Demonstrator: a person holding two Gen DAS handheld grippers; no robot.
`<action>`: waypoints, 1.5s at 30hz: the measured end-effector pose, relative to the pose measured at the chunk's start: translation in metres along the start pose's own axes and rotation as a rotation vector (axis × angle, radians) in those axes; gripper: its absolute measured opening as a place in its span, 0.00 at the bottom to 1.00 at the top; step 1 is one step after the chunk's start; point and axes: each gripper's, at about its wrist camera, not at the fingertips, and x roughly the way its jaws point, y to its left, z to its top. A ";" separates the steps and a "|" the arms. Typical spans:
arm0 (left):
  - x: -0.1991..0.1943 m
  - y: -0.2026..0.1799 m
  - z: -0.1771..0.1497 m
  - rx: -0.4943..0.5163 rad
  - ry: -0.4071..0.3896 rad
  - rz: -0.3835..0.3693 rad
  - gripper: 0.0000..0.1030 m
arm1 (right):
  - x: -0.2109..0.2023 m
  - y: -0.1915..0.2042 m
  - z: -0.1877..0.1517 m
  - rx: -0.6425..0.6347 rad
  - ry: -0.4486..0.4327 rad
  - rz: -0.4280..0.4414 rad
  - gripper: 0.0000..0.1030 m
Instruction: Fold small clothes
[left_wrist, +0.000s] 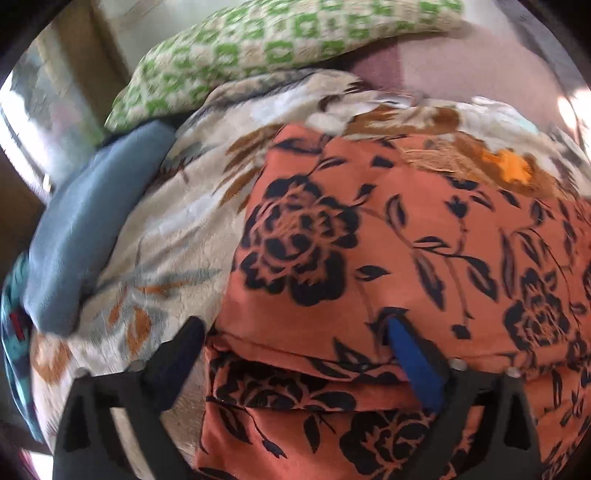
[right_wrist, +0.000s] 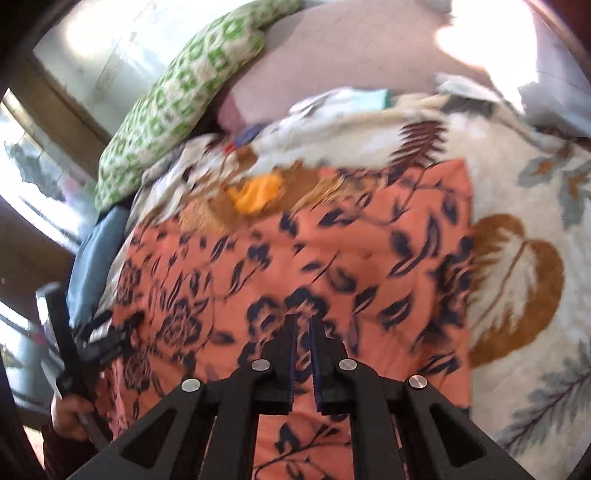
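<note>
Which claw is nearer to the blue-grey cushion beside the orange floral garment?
Left. The left claw, open, sits at the orange floral garment's edge, close to the blue-grey cushion. The right claw, shut, hangs over the garment's middle, farther from it.

Both views are smeared by motion, so the black flowers on the orange garment (right_wrist: 332, 258) lose their outlines, most of all in the right wrist view. Its lower part runs off the bottom edge behind the right hand-held gripper (right_wrist: 303, 332), whose fingers hide whether any cloth is pinched. The garment covers part of the leaf-print blanket (left_wrist: 177, 221). The green patterned pillow (left_wrist: 258, 44) is cut off at the top. The blue cloth (left_wrist: 85, 229) is half tucked under it.
</note>
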 end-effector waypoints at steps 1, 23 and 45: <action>0.006 0.010 -0.001 -0.077 0.019 -0.058 1.00 | 0.004 -0.008 0.000 0.014 -0.020 -0.056 0.12; -0.176 0.002 -0.076 0.072 -0.299 -0.108 1.00 | -0.121 0.038 -0.084 -0.052 -0.254 -0.098 0.13; -0.327 0.121 -0.189 0.142 -0.383 0.040 1.00 | -0.346 -0.046 -0.284 0.152 -0.380 -0.025 0.92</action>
